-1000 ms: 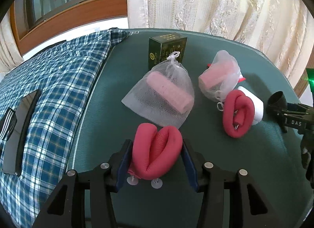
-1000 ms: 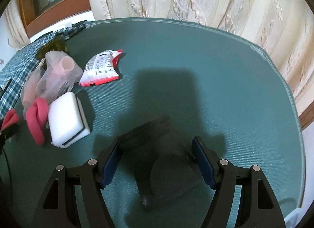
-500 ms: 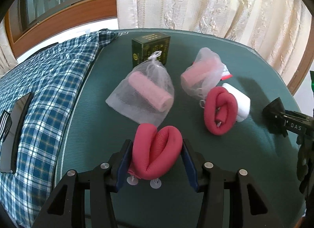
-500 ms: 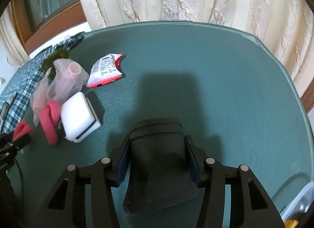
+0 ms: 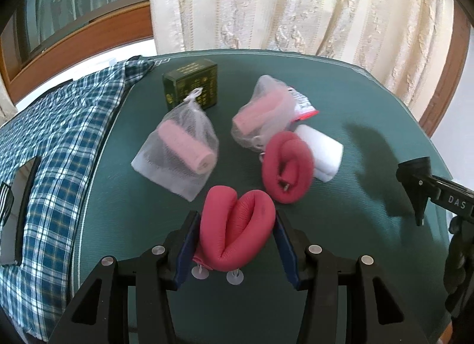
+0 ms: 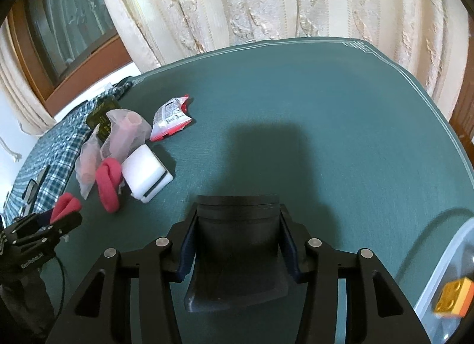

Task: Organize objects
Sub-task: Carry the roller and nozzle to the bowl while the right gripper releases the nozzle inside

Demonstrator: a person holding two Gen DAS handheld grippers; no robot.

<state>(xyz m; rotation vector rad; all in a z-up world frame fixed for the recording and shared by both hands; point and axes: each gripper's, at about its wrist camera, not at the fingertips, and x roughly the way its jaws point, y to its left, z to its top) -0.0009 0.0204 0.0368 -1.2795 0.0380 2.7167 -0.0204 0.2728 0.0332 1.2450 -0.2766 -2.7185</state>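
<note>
My left gripper (image 5: pixel 235 219) is shut on a folded red foam roll (image 5: pixel 237 231), held just above the green table mat (image 5: pixel 340 225). Behind it lie a second red roll (image 5: pixel 287 169), two mesh bags with pink rolls (image 5: pixel 177 151) (image 5: pixel 263 112), a white block (image 5: pixel 321 151), a dark green box (image 5: pixel 191 84) and a snack packet (image 5: pixel 302 105). My right gripper (image 6: pixel 237 225) is shut on a black funnel-shaped piece (image 6: pixel 237 258), its pads pressing both sides. In the left wrist view that gripper (image 5: pixel 414 186) shows at the right edge.
A blue plaid cloth (image 5: pixel 53 136) covers the left side, with a dark flat item on it. A clear plastic bin (image 6: pixel 438 272) holding an orange block (image 6: pixel 453 299) stands at the lower right. Cream curtains hang behind the table. Bare mat (image 6: pixel 326 121) spreads ahead of the right gripper.
The right gripper's jaws closed onto the black piece, rolled level and drew back, bringing the bin into view. The left gripper drew back a little, still holding the red roll.
</note>
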